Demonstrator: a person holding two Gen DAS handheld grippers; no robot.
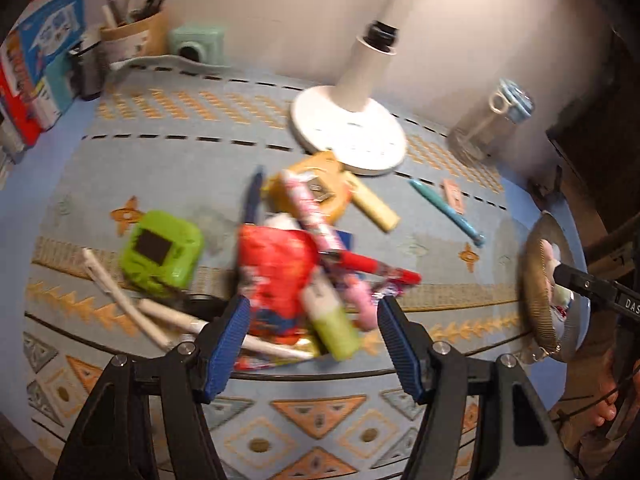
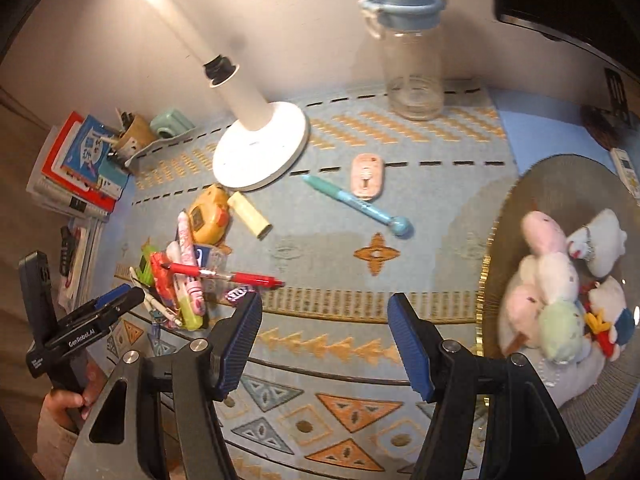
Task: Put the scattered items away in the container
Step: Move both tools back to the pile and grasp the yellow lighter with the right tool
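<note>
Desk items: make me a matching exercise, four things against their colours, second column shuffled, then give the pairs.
Things:
1. Lamp base
2. Long pen lying apart from the pile
3. Marker on top of the pile
4. Square case beside the pile

Colours:
A. Red
B. Lime green
C. White
D. Teal

Pairs: 1-C, 2-D, 3-A, 4-B
</note>
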